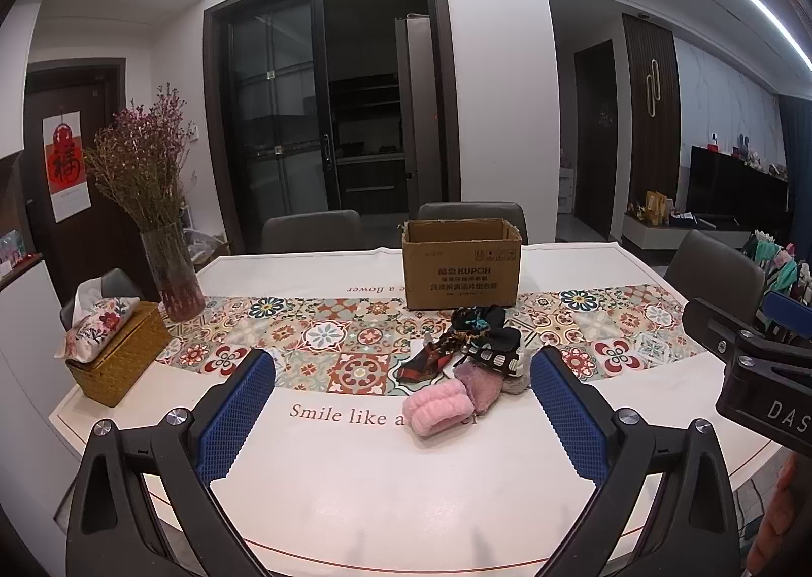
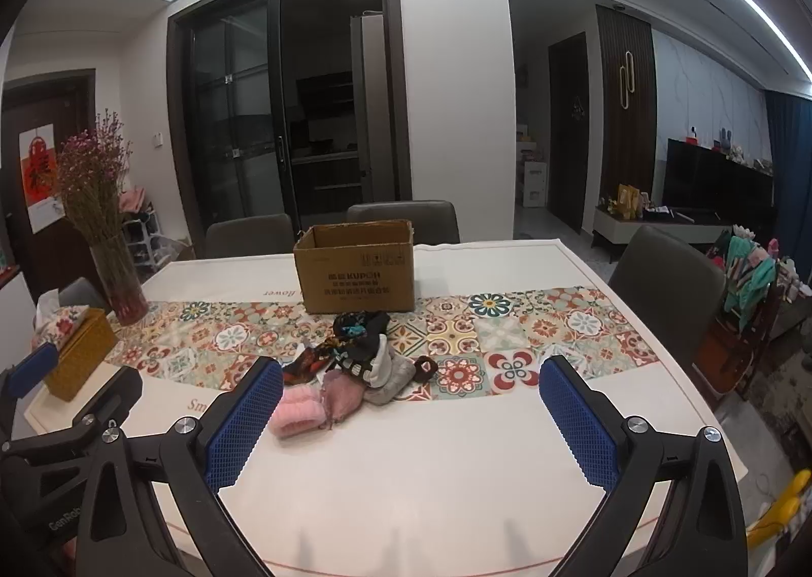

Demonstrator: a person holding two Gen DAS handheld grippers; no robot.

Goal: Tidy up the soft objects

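Note:
A pile of soft things (image 1: 467, 364) lies on the table's tiled runner: a fluffy pink piece (image 1: 437, 405), a mauve fuzzy one (image 1: 479, 381), dark patterned fabric (image 1: 474, 323) and a grey sock (image 2: 393, 381). The pile also shows in the right wrist view (image 2: 350, 374). An open cardboard box (image 1: 462, 262) stands just behind it, also seen from the right (image 2: 355, 267). My left gripper (image 1: 403, 374) is open and empty, held above the near table. My right gripper (image 2: 411, 384) is open and empty, to the right of the left one.
A glass vase of dried flowers (image 1: 167, 267) and a woven tissue box (image 1: 114, 353) stand at the table's left. Grey chairs (image 1: 715, 267) surround the table (image 1: 355, 501). A rack of colourful items (image 2: 751, 272) is on the right.

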